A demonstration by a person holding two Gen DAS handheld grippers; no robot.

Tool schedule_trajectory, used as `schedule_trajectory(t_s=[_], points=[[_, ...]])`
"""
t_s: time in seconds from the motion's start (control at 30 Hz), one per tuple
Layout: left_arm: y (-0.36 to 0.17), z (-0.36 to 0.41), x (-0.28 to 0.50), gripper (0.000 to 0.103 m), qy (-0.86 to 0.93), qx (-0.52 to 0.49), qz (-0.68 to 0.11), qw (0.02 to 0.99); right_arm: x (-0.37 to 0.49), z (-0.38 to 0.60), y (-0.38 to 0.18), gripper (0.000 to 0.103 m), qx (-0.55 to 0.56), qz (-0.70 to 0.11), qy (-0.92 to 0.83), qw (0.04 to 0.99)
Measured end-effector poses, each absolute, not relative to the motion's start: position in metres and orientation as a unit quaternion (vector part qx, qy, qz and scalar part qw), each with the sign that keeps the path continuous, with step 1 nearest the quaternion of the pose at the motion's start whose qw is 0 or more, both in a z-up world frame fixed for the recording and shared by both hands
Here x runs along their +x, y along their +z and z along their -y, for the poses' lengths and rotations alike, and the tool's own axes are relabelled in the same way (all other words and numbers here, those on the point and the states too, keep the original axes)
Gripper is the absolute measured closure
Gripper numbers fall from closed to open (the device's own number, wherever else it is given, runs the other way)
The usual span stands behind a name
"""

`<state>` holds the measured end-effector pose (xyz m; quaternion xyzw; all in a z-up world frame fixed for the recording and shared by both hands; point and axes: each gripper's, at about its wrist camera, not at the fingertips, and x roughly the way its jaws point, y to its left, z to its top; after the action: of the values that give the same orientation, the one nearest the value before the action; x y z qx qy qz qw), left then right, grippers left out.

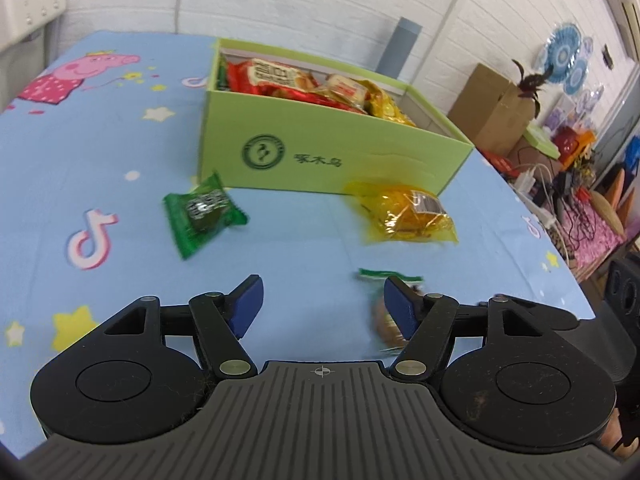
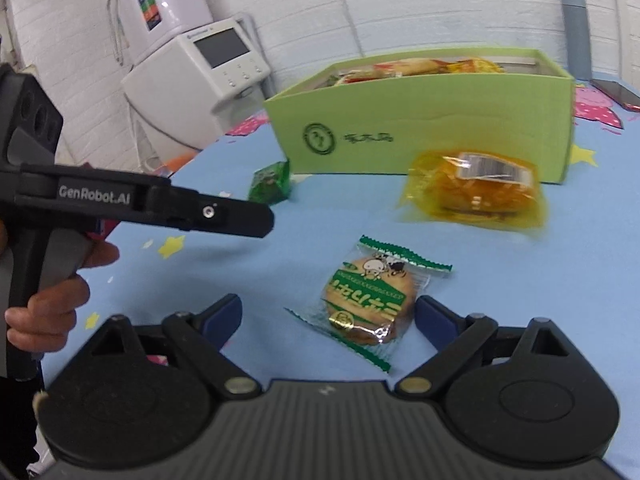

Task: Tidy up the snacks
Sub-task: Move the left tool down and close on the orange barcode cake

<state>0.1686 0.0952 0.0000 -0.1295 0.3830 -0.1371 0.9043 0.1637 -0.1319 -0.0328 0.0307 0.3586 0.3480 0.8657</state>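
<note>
Nearest the right-hand camera, the right gripper (image 2: 328, 320) has its blue pads spread wide on either side of a round biscuit in a clear, green-edged wrapper (image 2: 366, 300); the pads stand beside it, and I cannot see them pressing on it. The left gripper (image 1: 322, 304) is also parted with nothing between its pads, though less widely.

Biggest thing on the blue cartoon-print tablecloth (image 1: 100, 152) is the light green box (image 1: 320, 152), open on top and already piled with red and yellow packets. I'd judge it stiff card, the place the loose snacks belong.

Next in size, the yellow packet (image 1: 404, 216) lies just in front of the box wall. It looks puffy and glossy, so likely light and slippery; gripping across its middle seems safer than pinching a crimped end.

Then the biscuit, near the table's front edge, well apart from the box. It should be light but brittle, so a gentle squeeze across the disc, not hard.

Smallest, the green wrapped sweet (image 1: 204, 216) sits near the box's left corner; it looks firm, with flared ends that could slip.
</note>
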Motion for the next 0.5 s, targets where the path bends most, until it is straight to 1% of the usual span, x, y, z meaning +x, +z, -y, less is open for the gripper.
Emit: schedule_trajectory(t_s=[0.07,0.1,0.2,0.27,0.4,0.5], points=[[-0.001,-0.105,0.164,0.045,-0.121,-0.131,-0.383,0.906,0.164,0.117,-0.03,0.009,0.018,-0.36,0.389,0.848],[-0.001,-0.11,0.162,0.045,-0.116,-0.133,-0.382,0.907,0.165,0.116,-0.023,0.009,0.005,-0.348,0.398,0.849],[-0.005,-0.12,0.161,0.044,-0.112,-0.144,-0.381,0.906,0.18,0.13,0.003,0.008,-0.075,-0.286,0.355,0.887],[-0.008,-0.12,0.165,0.044,-0.114,-0.148,-0.383,0.905,0.207,0.141,0.012,0.008,-0.118,-0.269,0.314,0.903],[-0.003,-0.106,0.183,0.044,-0.136,-0.135,-0.384,0.903,0.268,0.148,0.002,0.008,-0.156,-0.314,0.31,0.884],[0.01,-0.089,0.21,0.044,-0.174,-0.13,-0.381,0.899,0.285,0.154,-0.013,0.008,-0.141,-0.338,0.304,0.879]])
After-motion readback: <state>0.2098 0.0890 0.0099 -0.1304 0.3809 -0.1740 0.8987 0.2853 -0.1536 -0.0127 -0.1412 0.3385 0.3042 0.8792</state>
